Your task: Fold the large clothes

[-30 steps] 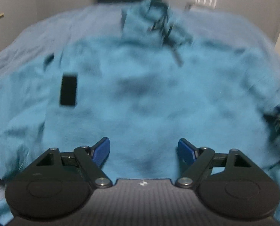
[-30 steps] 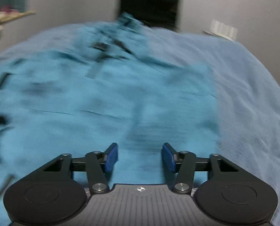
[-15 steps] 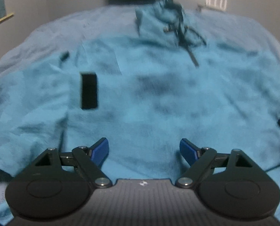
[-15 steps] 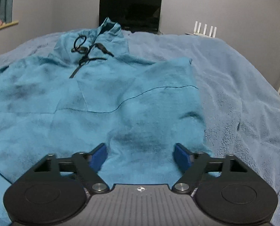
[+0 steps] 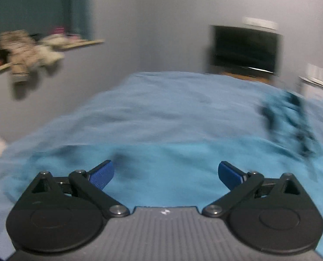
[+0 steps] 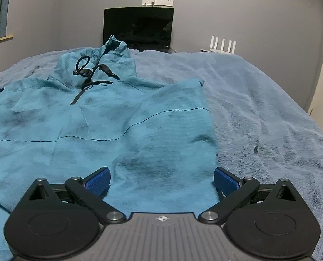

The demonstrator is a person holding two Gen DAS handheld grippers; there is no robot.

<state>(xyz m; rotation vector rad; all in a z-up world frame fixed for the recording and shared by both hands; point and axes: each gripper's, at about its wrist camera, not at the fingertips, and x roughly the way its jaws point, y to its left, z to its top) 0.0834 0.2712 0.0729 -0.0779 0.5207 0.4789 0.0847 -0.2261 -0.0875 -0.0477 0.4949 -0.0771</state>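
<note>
Both grippers stood wide, and nothing was pinched in either one! The right gripper (image 6: 162,179) had just been opening its jaws, blue pads (image 6: 97,179) spread far apart, with only flat cloth lying below the gap and no pad pressing on it. The teal hoodie (image 6: 109,119) lay spread on the blue blanket (image 6: 259,108), running ahead of the right jaws and off to their left, its right edge just past the right pad. Its hood (image 6: 115,54) sat at the far end, with the black drawstring (image 6: 85,69) looped on the chest. Beyond it stood a dark screen (image 6: 138,28) against the wall. The left gripper (image 5: 165,175) had also just been opening; its view was blurred, jaws wide, the hoodie (image 5: 172,169) below and ahead of them, bare blanket (image 5: 161,100) beyond. A shelf (image 5: 81,43) with soft toys sat far left.
</note>
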